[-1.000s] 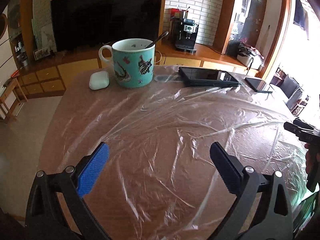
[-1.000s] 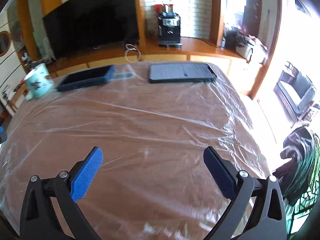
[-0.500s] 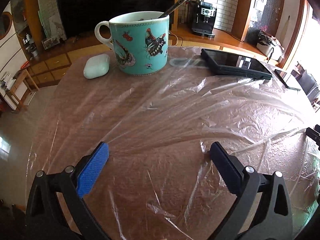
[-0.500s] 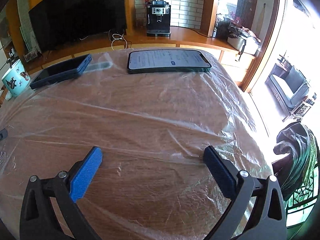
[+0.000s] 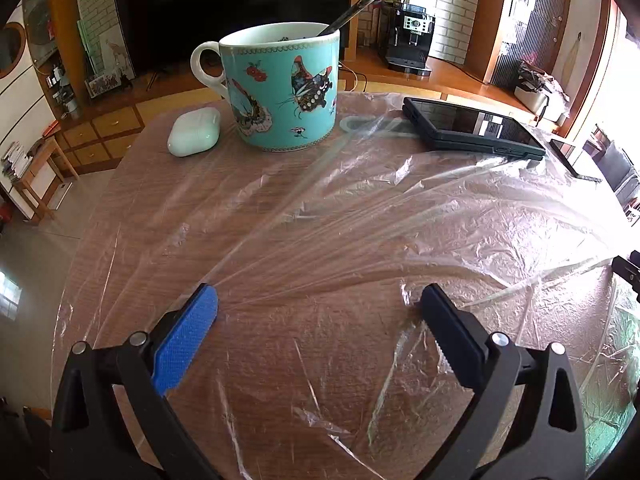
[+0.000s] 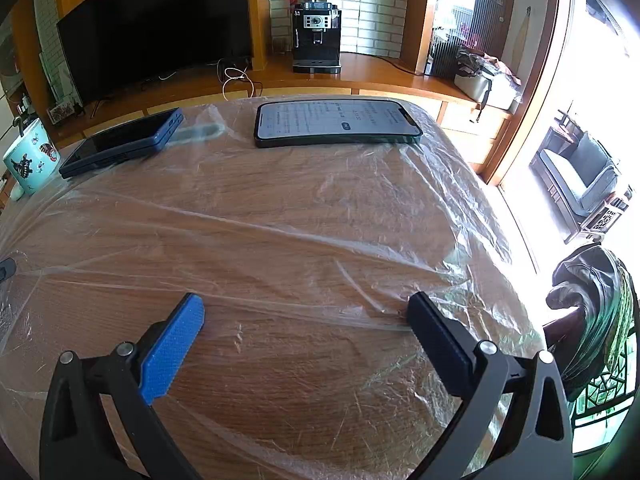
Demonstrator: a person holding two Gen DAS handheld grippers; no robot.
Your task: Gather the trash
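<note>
Film point(image 5: 360, 216) spread over table point(image 5: 132, 168), pinned by mug point(image 5: 280, 92) and phones | left gripper point(image 5: 316, 304) jaws apart | right gripper point(image 6: 304, 312) apart, fingertips pressing film, likely to bunch it

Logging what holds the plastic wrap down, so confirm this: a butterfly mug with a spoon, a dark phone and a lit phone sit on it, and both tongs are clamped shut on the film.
Wrong on the tongs. The left tongs and right tongs are both open over the plastic wrap, as each wrist view shows. The mug, spoon, dark phone and lit phone are as stated.
</note>
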